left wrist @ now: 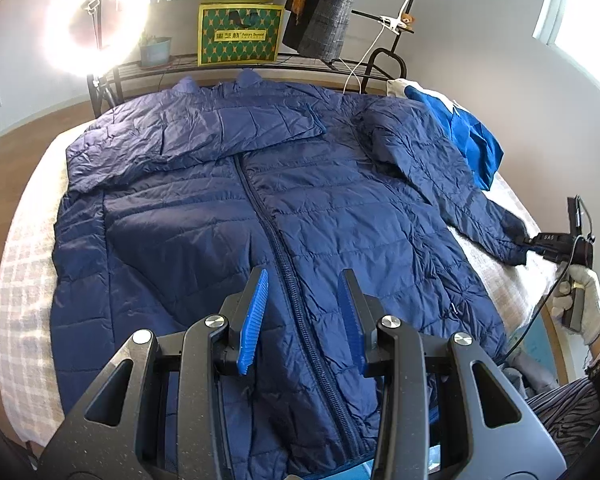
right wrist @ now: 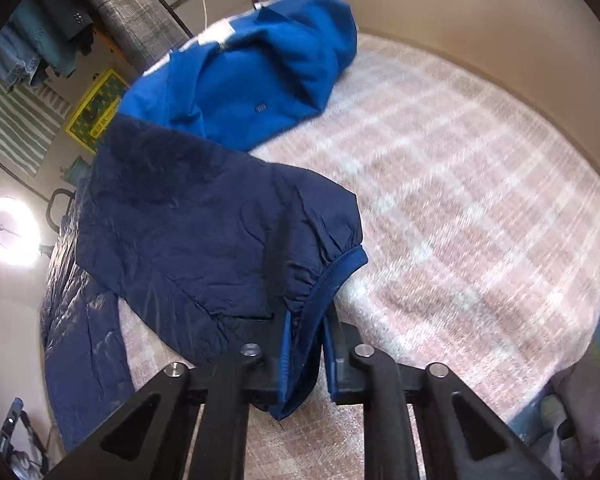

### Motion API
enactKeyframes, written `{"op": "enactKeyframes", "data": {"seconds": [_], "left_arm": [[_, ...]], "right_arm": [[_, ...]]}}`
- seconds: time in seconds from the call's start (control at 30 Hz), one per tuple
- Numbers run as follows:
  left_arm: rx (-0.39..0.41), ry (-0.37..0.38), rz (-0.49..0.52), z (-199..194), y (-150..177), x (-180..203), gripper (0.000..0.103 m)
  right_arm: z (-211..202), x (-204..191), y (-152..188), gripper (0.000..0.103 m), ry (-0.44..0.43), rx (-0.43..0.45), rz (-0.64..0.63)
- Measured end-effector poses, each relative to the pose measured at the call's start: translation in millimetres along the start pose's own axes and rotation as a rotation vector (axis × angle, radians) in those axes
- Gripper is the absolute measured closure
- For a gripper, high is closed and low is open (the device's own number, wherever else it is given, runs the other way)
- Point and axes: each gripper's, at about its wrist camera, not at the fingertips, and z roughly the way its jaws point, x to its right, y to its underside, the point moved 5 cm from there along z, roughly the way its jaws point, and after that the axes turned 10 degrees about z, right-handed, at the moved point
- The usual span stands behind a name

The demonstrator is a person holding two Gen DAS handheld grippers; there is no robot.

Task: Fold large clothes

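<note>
A navy quilted puffer jacket point(left wrist: 260, 208) lies zipped and front-up on the plaid bed cover point(left wrist: 24, 280). Its left sleeve is folded across the chest point(left wrist: 204, 132). Its right sleeve point(left wrist: 460, 184) stretches out to the right. My left gripper point(left wrist: 304, 280) is open and empty, hovering above the jacket's lower zip. My right gripper point(right wrist: 306, 320) is shut on the right sleeve's cuff point(right wrist: 332, 276); it also shows in the left wrist view point(left wrist: 540, 244), held by a gloved hand at the bed's right edge.
A bright blue garment point(left wrist: 468, 136) lies crumpled at the bed's far right; it also shows in the right wrist view point(right wrist: 252, 88). Behind the bed stand a black metal rack point(left wrist: 260, 62) with a green box point(left wrist: 240, 34), hanging clothes and a ring light point(left wrist: 96, 24).
</note>
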Motion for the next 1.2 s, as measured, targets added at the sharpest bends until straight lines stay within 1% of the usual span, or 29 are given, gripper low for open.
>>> {"op": "enactKeyframes", "data": {"seconds": [0.13,0.23,0.4,0.47,0.57,0.7,0.83,1.0,1.2], "left_arm": [[0.004,-0.009,-0.005,-4,1,-10,0.066],[0.007,-0.011,-0.019,-7,2,-19,0.066],[0.027,-0.014,-0.062,-18,0,-39,0.066],[0.040,-0.020,-0.084,-23,-2,-51,0.066],[0.055,-0.028,-0.116,-30,-3,-69,0.066],[0.062,-0.036,-0.133,-34,-7,-89,0.066],[0.077,-0.046,-0.143,-37,-14,-113,0.066],[0.103,-0.052,-0.190,-35,-21,-155,0.066],[0.120,-0.076,-0.202,-30,-26,-194,0.066]], "right_arm": [[-26,-24,-8,0.095,-0.024,0.075,-0.065],[-49,-54,-14,0.096,-0.048,0.141,-0.133],[-88,-114,-22,0.096,-0.140,0.234,-0.207],[-97,-137,-26,0.096,-0.172,0.259,-0.235],[-108,-184,-30,0.096,-0.221,0.289,-0.296],[-110,-237,-31,0.096,-0.269,0.297,-0.364],[-104,-289,-29,0.096,-0.306,0.290,-0.432],[-84,-348,-22,0.096,-0.322,0.279,-0.512],[-53,-409,-4,0.096,-0.332,0.256,-0.582]]}}
